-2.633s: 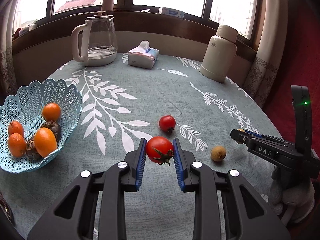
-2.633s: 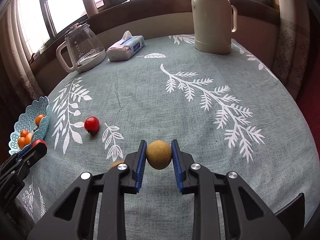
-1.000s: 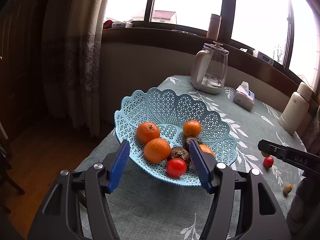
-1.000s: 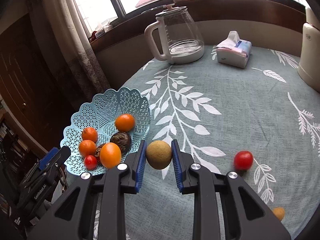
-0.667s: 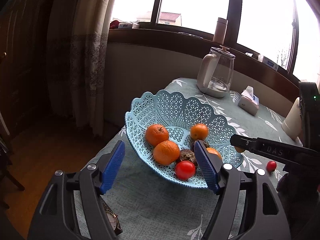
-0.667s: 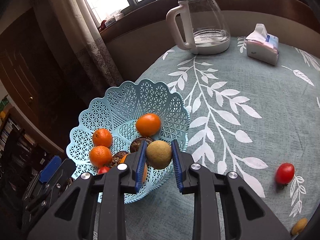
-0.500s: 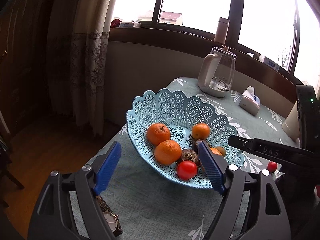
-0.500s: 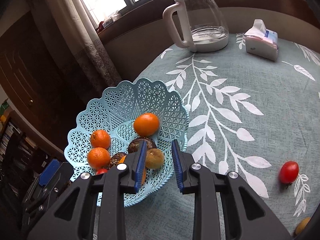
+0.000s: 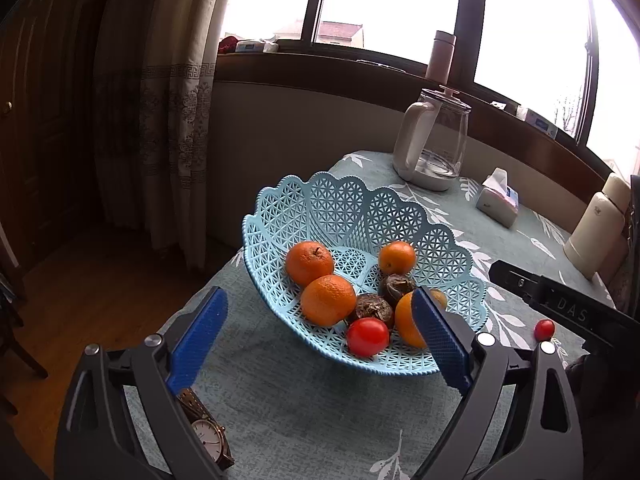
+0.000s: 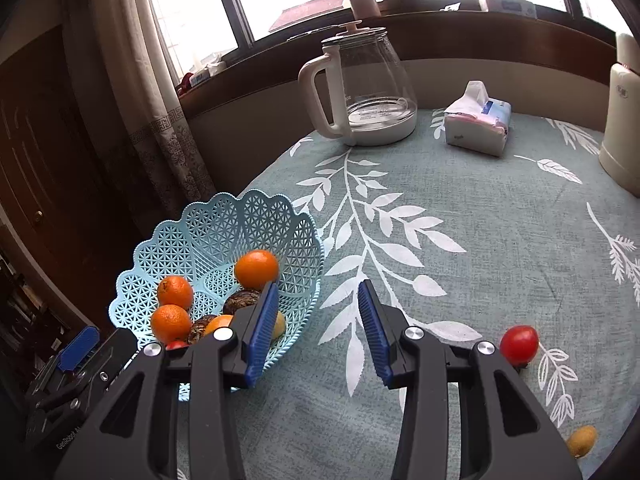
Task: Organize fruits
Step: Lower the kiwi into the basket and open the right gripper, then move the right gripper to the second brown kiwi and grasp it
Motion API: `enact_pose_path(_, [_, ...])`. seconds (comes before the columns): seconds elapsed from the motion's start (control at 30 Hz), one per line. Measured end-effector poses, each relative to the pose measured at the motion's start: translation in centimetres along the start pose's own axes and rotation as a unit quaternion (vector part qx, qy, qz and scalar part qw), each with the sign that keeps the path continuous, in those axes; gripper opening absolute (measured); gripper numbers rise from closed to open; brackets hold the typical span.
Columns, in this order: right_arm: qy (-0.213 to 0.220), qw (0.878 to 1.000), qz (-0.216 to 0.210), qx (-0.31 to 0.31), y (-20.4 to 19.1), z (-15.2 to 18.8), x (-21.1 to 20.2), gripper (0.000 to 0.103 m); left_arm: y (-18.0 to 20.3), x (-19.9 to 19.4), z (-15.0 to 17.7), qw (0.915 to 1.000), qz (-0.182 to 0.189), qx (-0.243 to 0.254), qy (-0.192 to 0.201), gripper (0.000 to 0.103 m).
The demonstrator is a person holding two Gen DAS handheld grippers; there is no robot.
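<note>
**Fruit basket filling up, both grippers empty**

While the round table (image 10: 480, 208) in its leaf-print cloth takes up most of the view, the blue lattice basket (image 9: 340, 204) sits at its edge with oranges, dark fruits and a tomato (image 9: 367, 337) inside. Left gripper (image 9: 316, 336) and right gripper (image 10: 316, 328) gape wide, holding nothing. Another tomato (image 10: 519, 345) and a small brown fruit (image 10: 582, 440) lie loose on the cloth.

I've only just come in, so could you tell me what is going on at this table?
A person is gathering fruit into the light blue lattice basket, using a handheld gripper in each hand. Both the left gripper and the right gripper are open and hold nothing. The basket holds oranges, dark fruits and a red tomato. Another tomato and a small yellowish-brown fruit lie on the leaf-print tablecloth, not yet collected.
</note>
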State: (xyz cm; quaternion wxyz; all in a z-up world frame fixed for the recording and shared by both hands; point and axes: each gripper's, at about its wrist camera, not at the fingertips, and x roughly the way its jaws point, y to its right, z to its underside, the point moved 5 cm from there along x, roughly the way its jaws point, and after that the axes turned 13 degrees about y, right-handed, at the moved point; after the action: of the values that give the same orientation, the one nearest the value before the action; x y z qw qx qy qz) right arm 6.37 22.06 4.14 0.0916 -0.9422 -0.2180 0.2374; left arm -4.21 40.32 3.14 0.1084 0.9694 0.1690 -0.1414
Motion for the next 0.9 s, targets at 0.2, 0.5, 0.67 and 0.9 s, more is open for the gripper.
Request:
enact_pose_path(0.2, [0.019,0.999,0.022,0.013,1.8,0.0,-1.4,0.044,1.6,-0.6,-0.1,0.9994,0.011,0.029,0.013,0.1])
enact_pose_path(0.5, [0.049,0.996,0.062,0.03,5.8,1.0,-4.7,0.072,4.1,-1.8,-0.2,0.9972,0.048,0.054,0.016,0.1])
enact_pose_path(0.67, [0.052,0.994,0.083,0.053,8.4,1.6,-6.2,0.072,5.2,-2.5,-0.1,0.9961,0.057,0.064,0.02,0.1])
enact_pose_path(0.9, [0.119,0.987,0.098,0.051,10.3,1.5,-9.5,0.09,6.5,-3.2,-0.2,0.9945,0.068,0.076,0.023,0.1])
